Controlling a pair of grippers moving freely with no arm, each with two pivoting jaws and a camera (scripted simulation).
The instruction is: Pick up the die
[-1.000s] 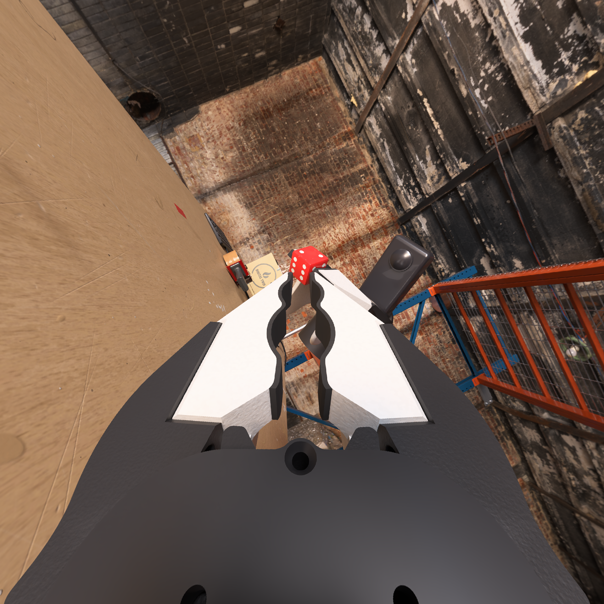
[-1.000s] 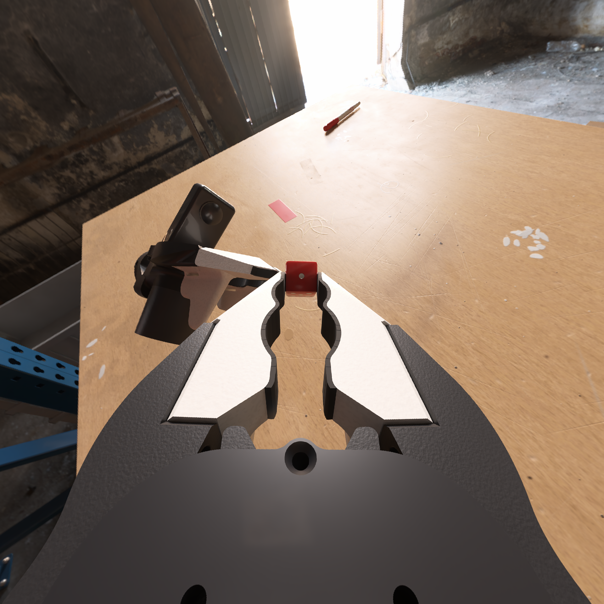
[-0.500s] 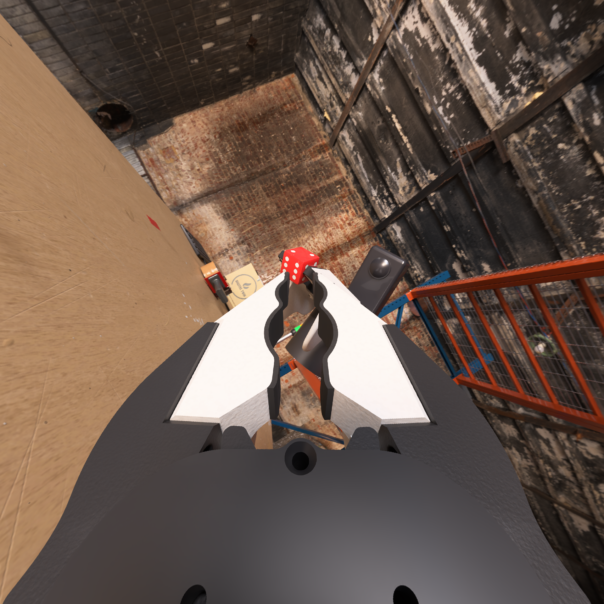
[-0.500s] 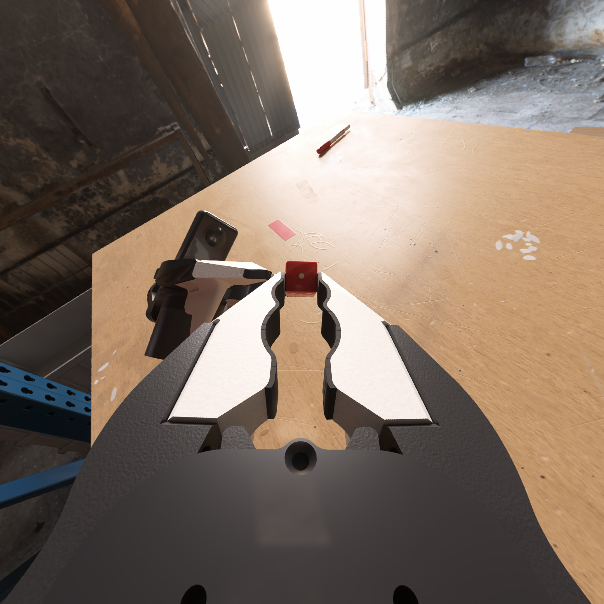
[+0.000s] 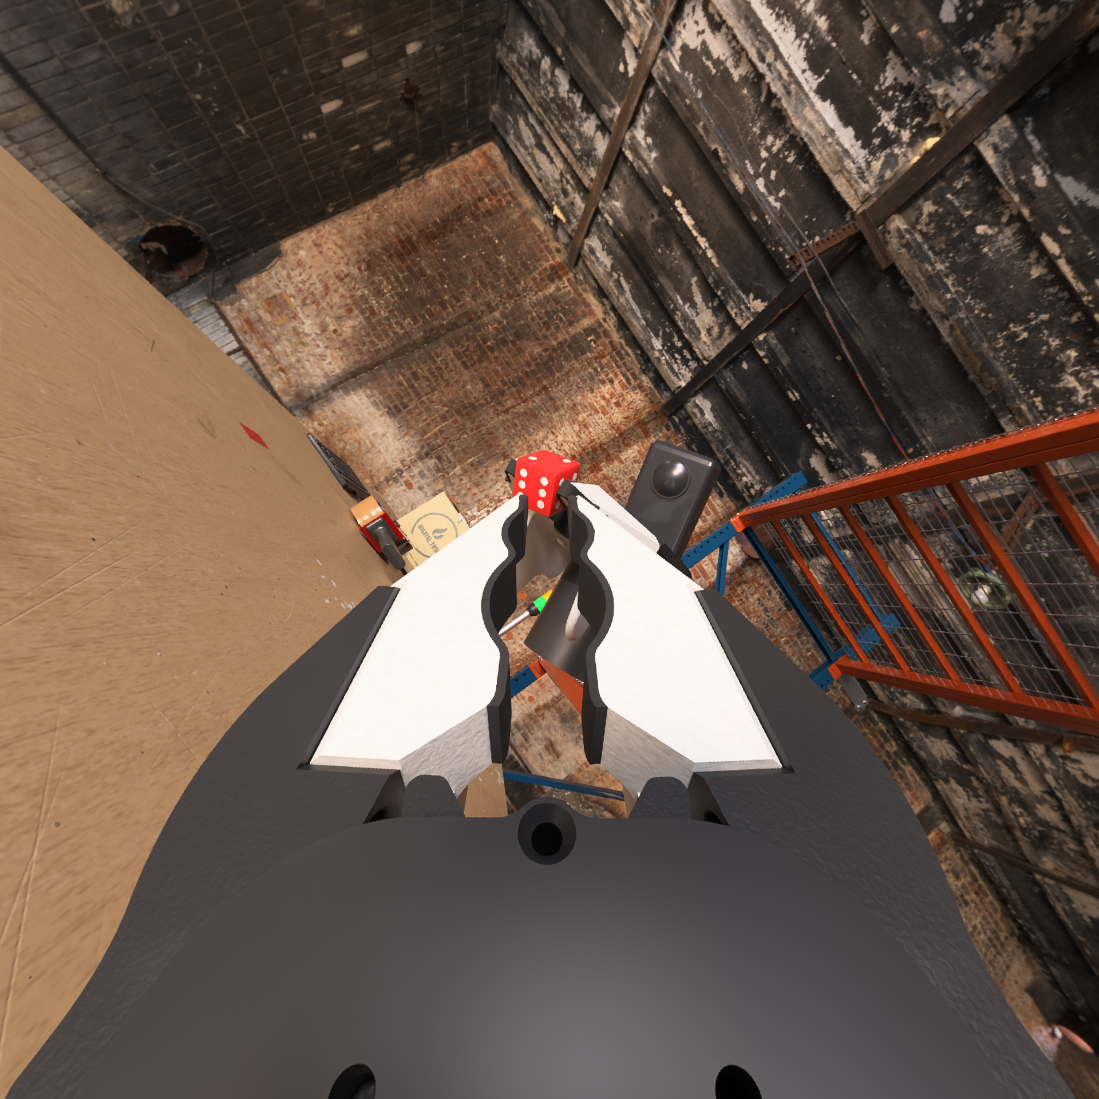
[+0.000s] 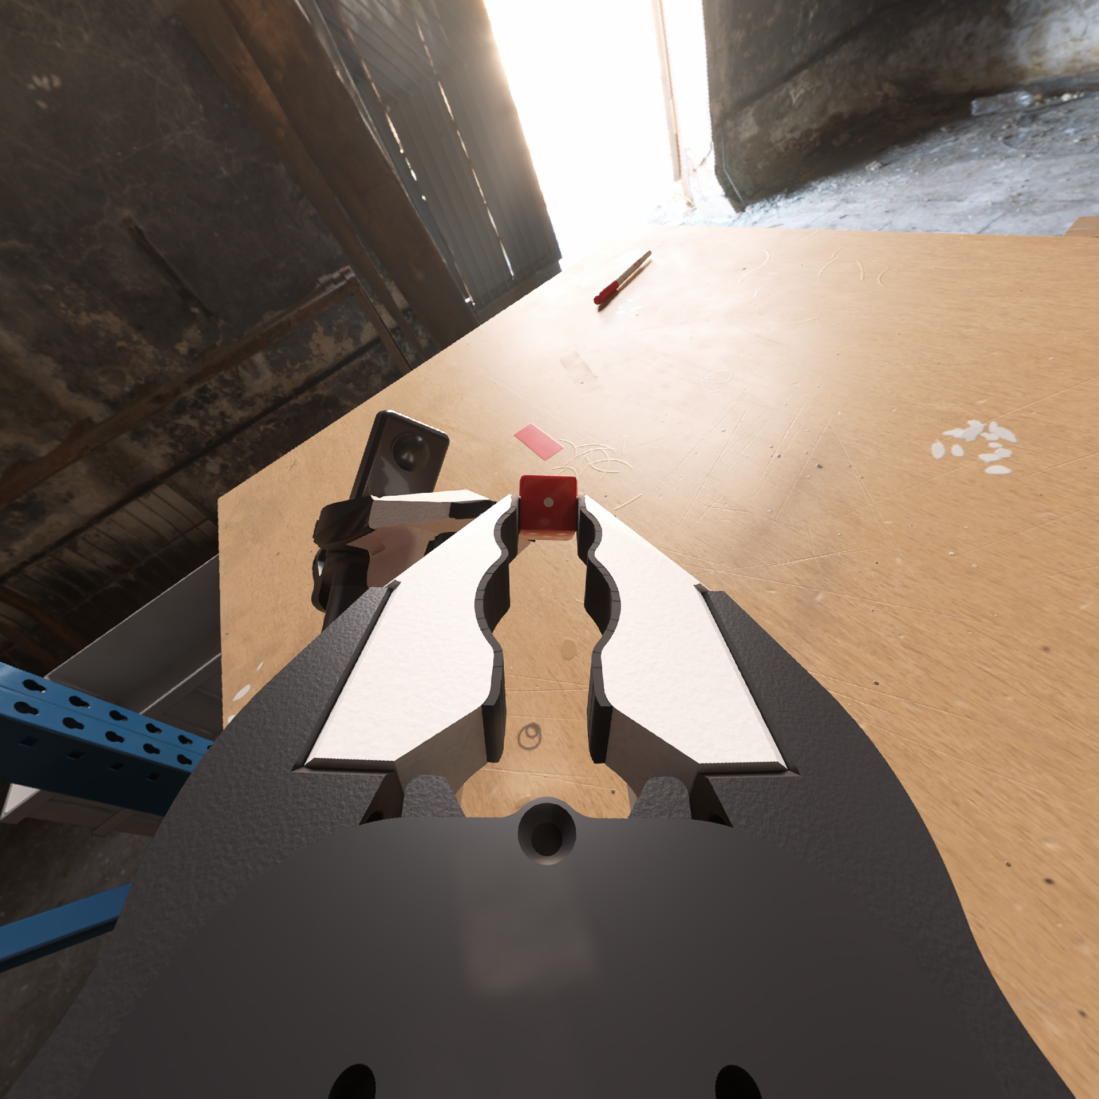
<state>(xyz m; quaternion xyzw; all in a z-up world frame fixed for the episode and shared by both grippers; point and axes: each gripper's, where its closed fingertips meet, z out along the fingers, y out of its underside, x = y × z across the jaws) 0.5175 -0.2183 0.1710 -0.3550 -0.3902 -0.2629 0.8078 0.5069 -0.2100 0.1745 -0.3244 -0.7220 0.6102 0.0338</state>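
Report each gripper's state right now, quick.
Left gripper: closed on the red die.
Right gripper: closed on the same die, which is lifted off the table.

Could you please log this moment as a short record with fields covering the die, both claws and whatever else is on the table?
die: red with white pips, off the table, pinched at the tips of both claws
right claw: shut on die, one finger on each side
left claw: shut on die, coming from the side in the right wrist view
table: tan board, scratched
pen: red, lying near the far edge
red patch: flat, on the board beyond the die
white flecks: small cluster off to the right
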